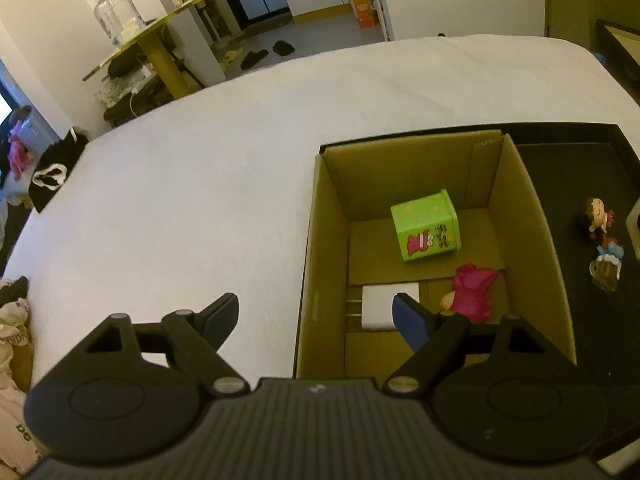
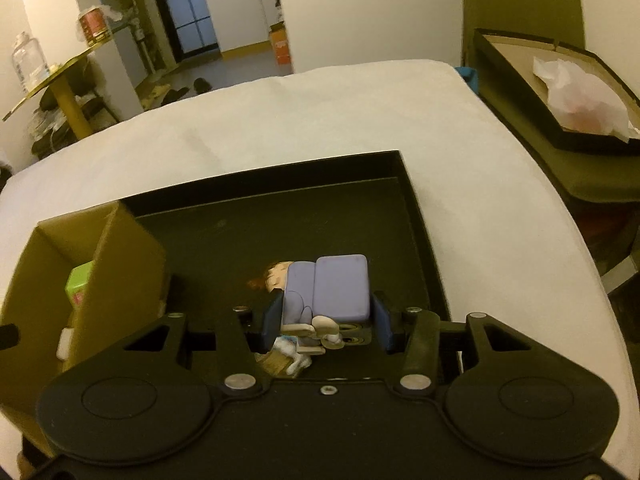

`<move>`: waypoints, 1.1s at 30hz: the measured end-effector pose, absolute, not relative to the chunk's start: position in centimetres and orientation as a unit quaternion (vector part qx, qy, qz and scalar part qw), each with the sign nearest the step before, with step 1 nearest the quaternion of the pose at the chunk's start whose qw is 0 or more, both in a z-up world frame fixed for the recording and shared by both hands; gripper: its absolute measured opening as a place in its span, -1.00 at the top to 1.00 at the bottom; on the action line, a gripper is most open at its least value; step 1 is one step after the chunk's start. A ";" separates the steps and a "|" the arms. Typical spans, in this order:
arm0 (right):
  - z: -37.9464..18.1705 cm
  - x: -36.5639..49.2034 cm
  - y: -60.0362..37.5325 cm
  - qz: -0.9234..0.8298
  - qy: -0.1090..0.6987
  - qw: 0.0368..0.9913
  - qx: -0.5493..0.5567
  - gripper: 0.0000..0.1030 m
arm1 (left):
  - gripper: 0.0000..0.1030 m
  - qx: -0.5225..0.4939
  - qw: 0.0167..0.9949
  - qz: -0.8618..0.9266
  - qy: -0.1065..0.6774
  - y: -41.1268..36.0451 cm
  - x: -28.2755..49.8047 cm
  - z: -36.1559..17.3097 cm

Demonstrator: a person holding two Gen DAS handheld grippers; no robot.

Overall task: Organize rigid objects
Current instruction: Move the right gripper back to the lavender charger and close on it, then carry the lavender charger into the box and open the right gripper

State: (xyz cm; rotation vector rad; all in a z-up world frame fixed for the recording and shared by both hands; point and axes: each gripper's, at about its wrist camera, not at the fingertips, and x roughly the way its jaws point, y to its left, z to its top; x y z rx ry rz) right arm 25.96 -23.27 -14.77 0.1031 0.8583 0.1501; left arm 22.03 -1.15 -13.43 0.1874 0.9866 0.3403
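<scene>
While left gripper [image 1: 316, 314] gapes empty, right gripper [image 2: 326, 326] clamps purple figurine [image 2: 328, 288] between pads.

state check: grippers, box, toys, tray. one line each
left gripper: open, empty, over the box's left wall
right gripper: shut on purple figure
cardboard box: open-topped
green tin: in box, tilted
pink figure: in box, lying down
black tray: two small figures on it
</scene>
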 end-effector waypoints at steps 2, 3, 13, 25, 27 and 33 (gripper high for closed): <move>-14.2 25.8 -22.8 0.075 0.418 0.904 0.043 0.12 | -0.61 0.083 0.862 0.163 0.472 -0.7 21.8 -13.5; -13.8 25.7 -22.5 0.077 0.420 0.904 0.038 0.12 | -0.61 0.079 0.863 0.162 0.472 -0.5 21.8 -13.5; -10.5 25.4 -18.9 0.123 0.409 0.904 -0.009 0.12 | -0.61 0.056 0.866 0.152 0.473 1.0 21.2 -13.7; -7.5 25.8 -12.4 0.183 0.393 0.897 -0.089 0.12 | -0.60 0.034 0.876 0.131 0.462 2.3 20.6 -13.9; -7.3 25.9 -11.3 0.192 0.392 0.894 -0.096 0.12 | -0.59 0.025 0.877 0.127 0.462 2.6 20.6 -14.0; -7.7 26.0 -8.1 0.222 0.394 0.882 -0.132 0.12 | -0.55 0.008 0.879 0.119 0.463 3.2 20.5 -14.2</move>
